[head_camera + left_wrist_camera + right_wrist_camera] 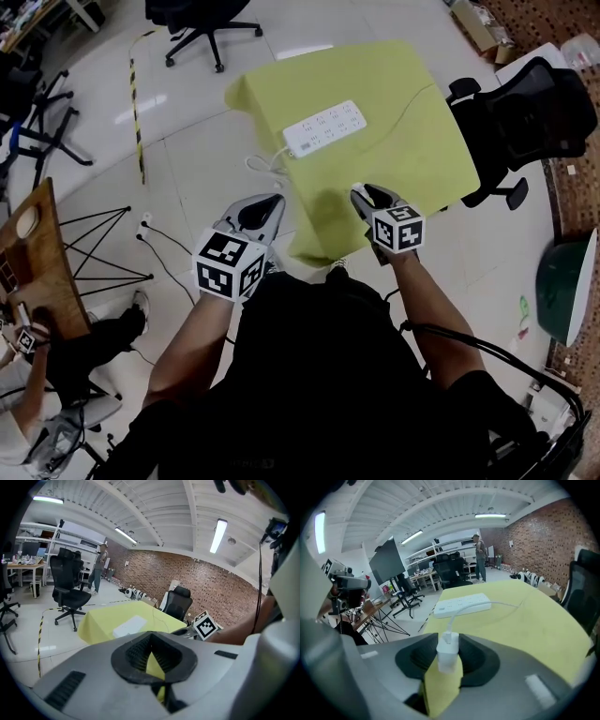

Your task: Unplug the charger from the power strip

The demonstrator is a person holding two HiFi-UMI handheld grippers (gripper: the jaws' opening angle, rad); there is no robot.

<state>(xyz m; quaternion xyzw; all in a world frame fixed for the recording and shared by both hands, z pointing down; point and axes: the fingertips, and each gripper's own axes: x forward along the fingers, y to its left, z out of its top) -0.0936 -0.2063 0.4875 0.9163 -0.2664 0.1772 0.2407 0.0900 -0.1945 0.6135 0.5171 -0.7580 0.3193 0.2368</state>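
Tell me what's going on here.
A person works at a table under a yellow-green cloth with a hand-held gripper in each hand. The right hand-held gripper is clamped on a white charger, which is already out of the white power strip. The strip lies further back on the cloth. The charger's thin cable trails across the cloth. The left hand-held gripper holds nothing, its jaw tips together, near the table's front edge.

a yellow-green clothed table carries a white power strip (its cord hangs off the edge).
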